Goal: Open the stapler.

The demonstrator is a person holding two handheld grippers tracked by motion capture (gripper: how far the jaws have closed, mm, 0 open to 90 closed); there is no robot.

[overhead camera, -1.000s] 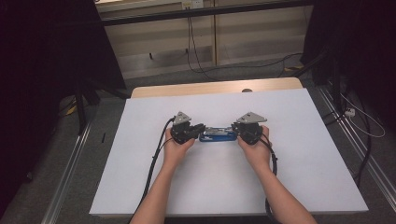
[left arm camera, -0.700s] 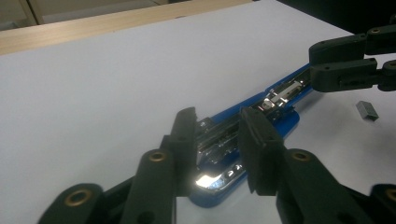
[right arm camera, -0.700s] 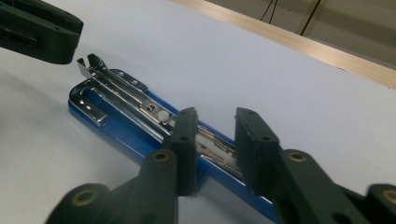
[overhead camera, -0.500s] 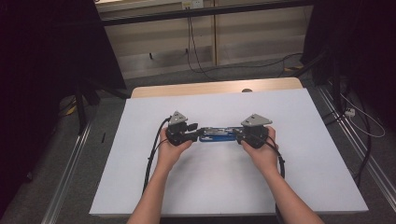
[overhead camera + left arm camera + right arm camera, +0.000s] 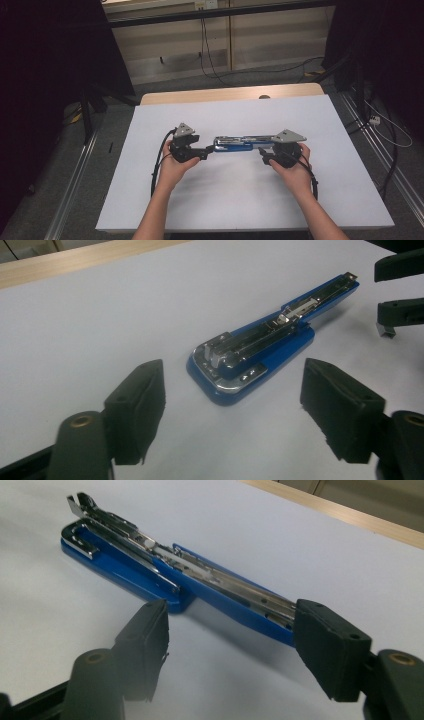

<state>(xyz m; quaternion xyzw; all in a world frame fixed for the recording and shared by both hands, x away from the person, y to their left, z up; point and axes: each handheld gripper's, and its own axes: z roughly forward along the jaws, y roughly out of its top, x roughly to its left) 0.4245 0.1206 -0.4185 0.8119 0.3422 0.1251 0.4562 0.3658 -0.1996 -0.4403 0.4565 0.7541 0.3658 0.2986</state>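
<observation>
- The blue stapler lies opened out flat on the white table, near the middle, with its long side running from left to right.
- Its two parts are unfolded in one line: the blue base is at the left and the blue arm with the metal staple channel reaches to the right.
- In the left gripper view you see the stapler lying on the white surface just beyond the jaws, with its rounded end nearest to them.
- Your left gripper is at the left end of the stapler. Its jaws have just been opening and now stand wide, and nothing is between them; the pads do not touch the stapler.
- Your right gripper is at the right end of the stapler. Its jaws have also just been opening and now stand wide.
- In the right gripper view the tip of the stapler arm comes close to one pad; I cannot tell whether they touch, but the pads do not press on it.
- The jaws of your right gripper also appear at the far right edge of the left gripper view, near the far tip of the stapler.
- A strip of bare wood shows at the far edge of the table.
</observation>
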